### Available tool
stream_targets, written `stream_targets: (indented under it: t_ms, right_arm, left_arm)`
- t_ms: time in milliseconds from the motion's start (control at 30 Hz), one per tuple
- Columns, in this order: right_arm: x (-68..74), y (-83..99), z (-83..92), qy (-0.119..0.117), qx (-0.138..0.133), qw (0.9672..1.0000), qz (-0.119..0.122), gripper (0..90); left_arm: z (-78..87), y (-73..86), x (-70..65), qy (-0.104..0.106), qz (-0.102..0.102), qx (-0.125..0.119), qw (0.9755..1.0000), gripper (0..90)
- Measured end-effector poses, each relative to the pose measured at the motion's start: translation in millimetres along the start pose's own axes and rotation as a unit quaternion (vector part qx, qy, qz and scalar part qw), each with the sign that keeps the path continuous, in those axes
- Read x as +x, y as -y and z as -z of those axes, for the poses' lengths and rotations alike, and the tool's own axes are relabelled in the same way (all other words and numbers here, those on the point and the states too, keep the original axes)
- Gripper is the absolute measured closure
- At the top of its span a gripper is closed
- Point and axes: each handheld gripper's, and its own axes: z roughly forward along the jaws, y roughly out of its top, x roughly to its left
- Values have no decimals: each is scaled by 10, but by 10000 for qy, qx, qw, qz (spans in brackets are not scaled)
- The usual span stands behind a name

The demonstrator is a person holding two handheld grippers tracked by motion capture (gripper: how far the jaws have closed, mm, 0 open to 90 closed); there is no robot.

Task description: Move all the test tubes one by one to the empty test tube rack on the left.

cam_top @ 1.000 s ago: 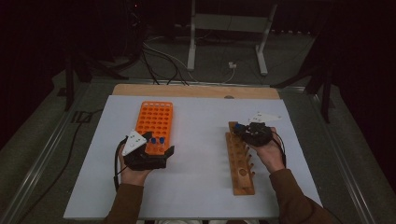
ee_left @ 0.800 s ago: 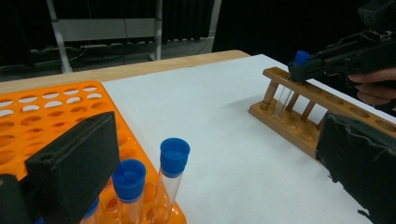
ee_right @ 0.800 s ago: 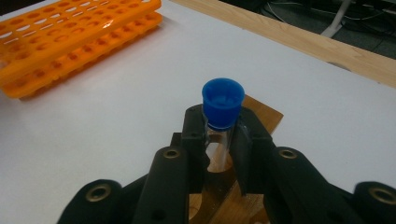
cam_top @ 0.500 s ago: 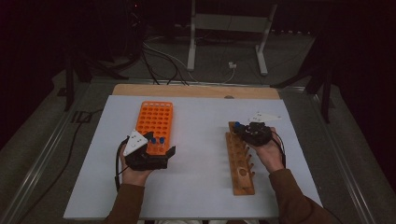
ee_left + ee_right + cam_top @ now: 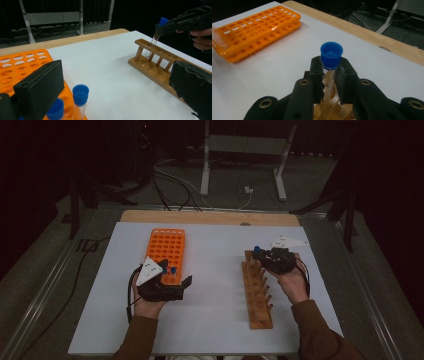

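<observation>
Right tongs (image 5: 329, 75) stay clamped on the blue-capped tube (image 5: 331, 56); left tongs (image 5: 112, 87) remain apart.

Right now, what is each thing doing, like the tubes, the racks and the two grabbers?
Right gripper: shut on the blue-capped test tube, tube tilted, lower end at the wooden rack.
Left gripper: open, holding nothing.
Two blue-capped tubes: standing capped in the orange rack.
Wooden rack: lying flat on the white table.
</observation>
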Motion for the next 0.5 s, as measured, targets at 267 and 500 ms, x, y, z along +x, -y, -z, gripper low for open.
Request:
stream_targets:
  t_ms: [267,500]
  right_arm:
    - [37,-135,121,8,-114,9999,116,770]
    - [83,-218,214,19,-217,9996,192,770]
  left_arm:
    - [-88,-101,-71,61,-84,-78,9999,13]
    - [-171,-166,-142,98,-173,-88,9998,16]
